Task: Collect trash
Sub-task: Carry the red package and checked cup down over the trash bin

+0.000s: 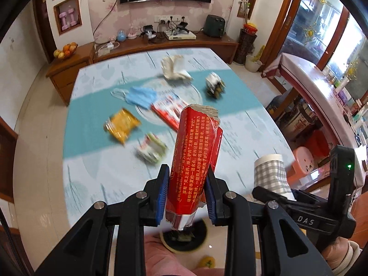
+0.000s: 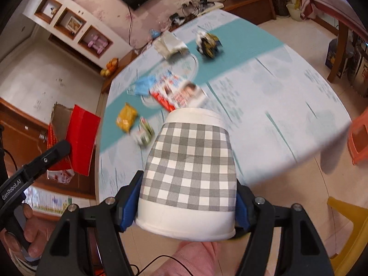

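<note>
Pinched upright in the left gripper (image 1: 187, 197), the red carton (image 1: 195, 158) hangs above a bin opening (image 1: 184, 237) directly beneath, while the right gripper (image 2: 186, 209) clamps the checked cup (image 2: 191, 168) alongside

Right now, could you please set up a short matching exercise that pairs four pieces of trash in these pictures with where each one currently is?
Things:
1. torn red cardboard box with yellow print
2. grey-and-white checked paper cup
3. light blue face mask
4. yellow snack packet

Places:
A. lying on the table, touching the red-and-white wrapper
B. clamped in the right gripper
C. lying on the teal band of the tablecloth, apart from the other packets
D. clamped in the left gripper

Pairs: 1-D, 2-B, 3-A, 4-C
</note>
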Demonstrator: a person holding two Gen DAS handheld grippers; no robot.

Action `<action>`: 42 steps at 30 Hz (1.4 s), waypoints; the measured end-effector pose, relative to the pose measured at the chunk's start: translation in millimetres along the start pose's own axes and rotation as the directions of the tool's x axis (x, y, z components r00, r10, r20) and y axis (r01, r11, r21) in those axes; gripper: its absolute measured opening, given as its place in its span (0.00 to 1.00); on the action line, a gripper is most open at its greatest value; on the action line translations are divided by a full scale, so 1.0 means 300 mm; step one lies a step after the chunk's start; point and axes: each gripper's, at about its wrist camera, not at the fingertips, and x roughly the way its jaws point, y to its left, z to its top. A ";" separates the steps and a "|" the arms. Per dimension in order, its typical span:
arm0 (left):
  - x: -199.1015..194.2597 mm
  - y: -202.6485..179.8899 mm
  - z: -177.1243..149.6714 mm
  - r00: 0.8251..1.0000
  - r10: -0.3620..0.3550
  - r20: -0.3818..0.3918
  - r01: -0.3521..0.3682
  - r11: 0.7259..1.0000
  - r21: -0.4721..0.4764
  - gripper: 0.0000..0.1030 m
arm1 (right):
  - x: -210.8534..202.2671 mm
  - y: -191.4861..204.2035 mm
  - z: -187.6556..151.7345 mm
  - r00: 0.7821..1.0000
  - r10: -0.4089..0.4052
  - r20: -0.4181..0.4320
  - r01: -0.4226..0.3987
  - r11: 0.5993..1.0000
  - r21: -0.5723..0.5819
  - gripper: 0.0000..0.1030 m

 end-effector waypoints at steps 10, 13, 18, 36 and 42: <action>0.007 -0.203 -0.286 0.993 -0.003 -0.121 0.005 1.000 0.018 0.26 | 0.009 -0.165 -0.244 0.994 0.006 -0.112 -0.001 0.999 0.044 0.67; 0.043 -0.216 -0.356 0.987 -0.007 -0.162 0.009 1.000 0.013 0.27 | 0.053 -0.193 -0.299 0.990 0.003 -0.143 0.006 0.998 0.062 0.67; 0.111 -0.199 -0.459 0.977 -0.012 -0.212 0.010 1.000 -0.006 0.27 | 0.148 -0.242 -0.391 0.980 -0.021 -0.200 0.038 0.996 0.083 0.67; 0.599 -0.075 -0.834 0.950 0.026 -0.311 -0.047 0.997 -0.060 0.27 | 0.608 -0.419 -0.603 0.924 -0.112 -0.367 0.145 0.987 0.064 0.67; 0.788 -0.080 -0.899 0.950 0.022 -0.312 -0.038 0.998 -0.044 0.30 | 0.739 -0.482 -0.639 0.914 -0.132 -0.384 0.170 0.983 0.065 0.67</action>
